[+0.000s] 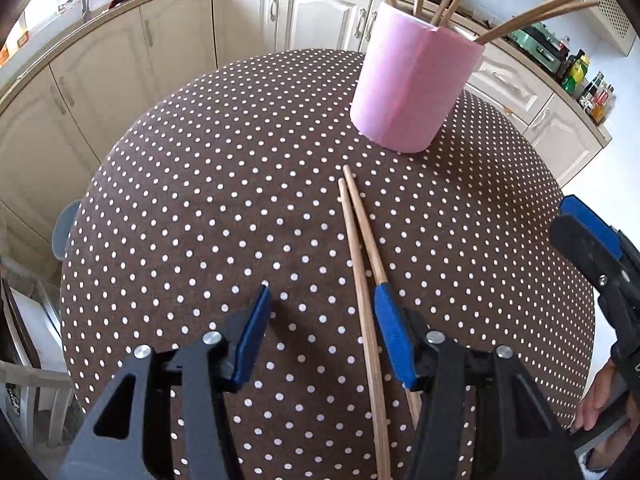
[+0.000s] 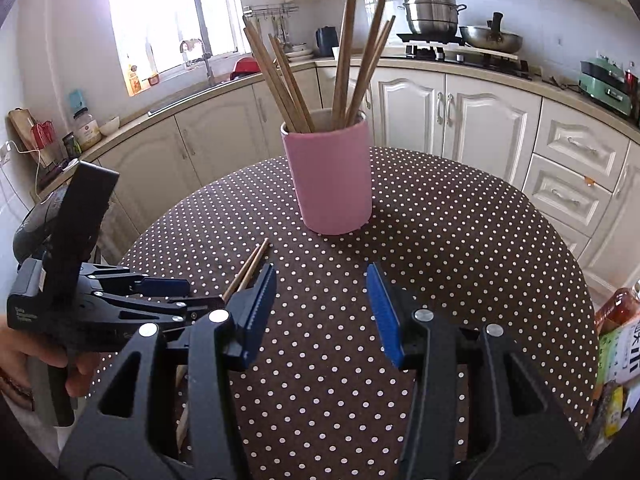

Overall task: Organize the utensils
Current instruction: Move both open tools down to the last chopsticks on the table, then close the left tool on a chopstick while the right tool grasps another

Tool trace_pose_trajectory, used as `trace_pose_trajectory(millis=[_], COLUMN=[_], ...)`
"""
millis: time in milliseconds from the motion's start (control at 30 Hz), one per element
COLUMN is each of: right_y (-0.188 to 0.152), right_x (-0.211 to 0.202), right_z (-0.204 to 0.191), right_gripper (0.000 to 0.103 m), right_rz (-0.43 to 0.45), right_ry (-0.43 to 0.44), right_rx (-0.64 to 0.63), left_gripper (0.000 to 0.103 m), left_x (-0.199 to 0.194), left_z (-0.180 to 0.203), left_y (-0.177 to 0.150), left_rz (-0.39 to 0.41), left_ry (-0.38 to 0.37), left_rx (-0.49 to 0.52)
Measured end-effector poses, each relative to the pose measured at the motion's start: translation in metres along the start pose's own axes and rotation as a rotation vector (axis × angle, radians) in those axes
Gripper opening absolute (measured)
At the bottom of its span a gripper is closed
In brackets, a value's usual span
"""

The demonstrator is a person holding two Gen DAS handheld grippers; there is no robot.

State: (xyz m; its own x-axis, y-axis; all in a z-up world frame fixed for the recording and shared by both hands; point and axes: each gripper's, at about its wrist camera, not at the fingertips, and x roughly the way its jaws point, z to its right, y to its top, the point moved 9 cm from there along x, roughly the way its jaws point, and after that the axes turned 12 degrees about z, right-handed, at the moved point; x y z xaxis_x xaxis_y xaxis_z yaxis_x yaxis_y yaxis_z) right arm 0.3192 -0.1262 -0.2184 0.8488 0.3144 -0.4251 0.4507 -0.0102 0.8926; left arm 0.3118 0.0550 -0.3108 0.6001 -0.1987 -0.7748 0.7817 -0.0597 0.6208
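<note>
two loose chopsticks (image 1: 362, 264) flat on the dotted worktop (image 1: 200, 200), side by side, tips nearly touching toward the pink holder (image 1: 412, 80), butts fanning apart toward the cameras. holder upright near far edge of worktop, already stuffed w/ chopsticks leaning every which way.

left gripper (image 1: 320, 344): fingers spread, pinching nothing; hovering over the loose pair. one stick visible in the gap, the other passing under the right-side finger (image 1: 394, 336), so not cleanly straddled. contact w/ cloth: can't tell.

right gripper (image 2: 320, 308): fingers spread, nothing between, over bare cloth just beside the pair, aimed roughly at the holder.

risks from here, as judgement:
- closing now prob catches one stick only, or nips the outer one under a finger edge & flicks it sideways; round wood rolls easy, maybe off the worktop edge.
- grabbing near the butt end = long lever, stick droops or pivots in the pads on lift.
- sticks diverge, so squeezing both together could scissor them & pop one out.
- pressing down too hard drags/bunches the cloth, shifts the pair.
- two grippers close together; right one moving in could bump the left.
- at drop-in, splayed sticks in the holder could block entry, or a knock could tip the holder.
</note>
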Motion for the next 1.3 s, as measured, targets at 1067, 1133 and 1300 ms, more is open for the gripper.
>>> trace_pose_trajectory(millis=[1067,1133,1300], right_y=[-0.033,-0.036,-0.042], right_x=[0.086,0.091,0.104], right_z=[-0.068,-0.077,-0.089], right_gripper=[0.045,0.031,0.015], right_rz=[-0.364,-0.392,-0.438], right_ry=[0.090,0.085,0.085], right_rx=[-0.063,-0.113,-0.186], left_gripper=[0.006,0.006,0.006], left_x=[0.047,0.042,0.028], left_z=[0.005,0.003,-0.011], left_y=[0.049,0.045,0.044], left_rz=[0.059,0.067,0.080], left_ry=[0.009,0.001,-0.012], left_rx=[-0.054,-0.064,-0.071])
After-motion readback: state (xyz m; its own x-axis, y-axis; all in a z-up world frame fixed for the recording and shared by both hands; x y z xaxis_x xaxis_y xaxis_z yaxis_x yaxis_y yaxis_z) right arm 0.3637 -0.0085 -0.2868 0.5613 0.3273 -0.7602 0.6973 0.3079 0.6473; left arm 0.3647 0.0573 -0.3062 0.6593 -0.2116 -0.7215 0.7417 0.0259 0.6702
